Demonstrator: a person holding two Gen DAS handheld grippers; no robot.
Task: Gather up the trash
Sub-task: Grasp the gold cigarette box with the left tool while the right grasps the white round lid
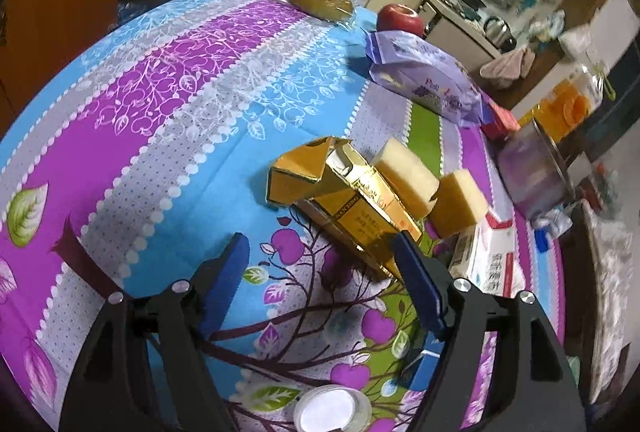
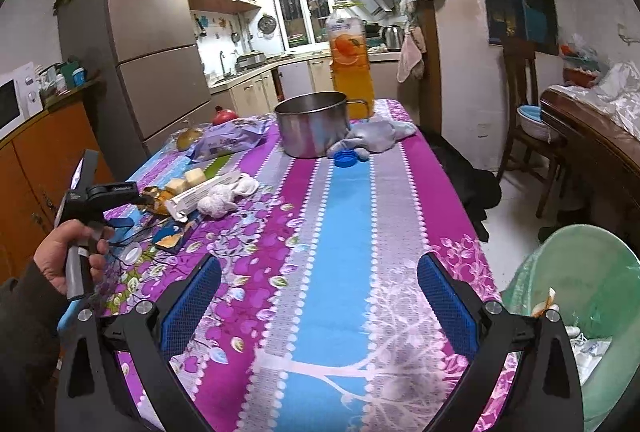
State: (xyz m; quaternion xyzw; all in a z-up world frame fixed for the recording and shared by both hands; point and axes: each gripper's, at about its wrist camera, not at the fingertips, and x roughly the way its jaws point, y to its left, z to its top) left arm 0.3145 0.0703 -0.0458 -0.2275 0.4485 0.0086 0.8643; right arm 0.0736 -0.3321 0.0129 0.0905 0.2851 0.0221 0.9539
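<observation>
A table under a purple, blue and white flowered cloth (image 2: 348,216) filled both views. Beside its near right corner stood a green-lined trash bin (image 2: 592,272). The right gripper (image 2: 318,306) gaped wide and empty. The left gripper (image 1: 320,260), also apart and empty, hovered just before a crumpled gold cardboard carton (image 1: 340,188).

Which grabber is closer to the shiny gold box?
The left. The left gripper is open right at the gold box, one finger against its near end. The right gripper is open over bare tablecloth, well away from the box.
</observation>
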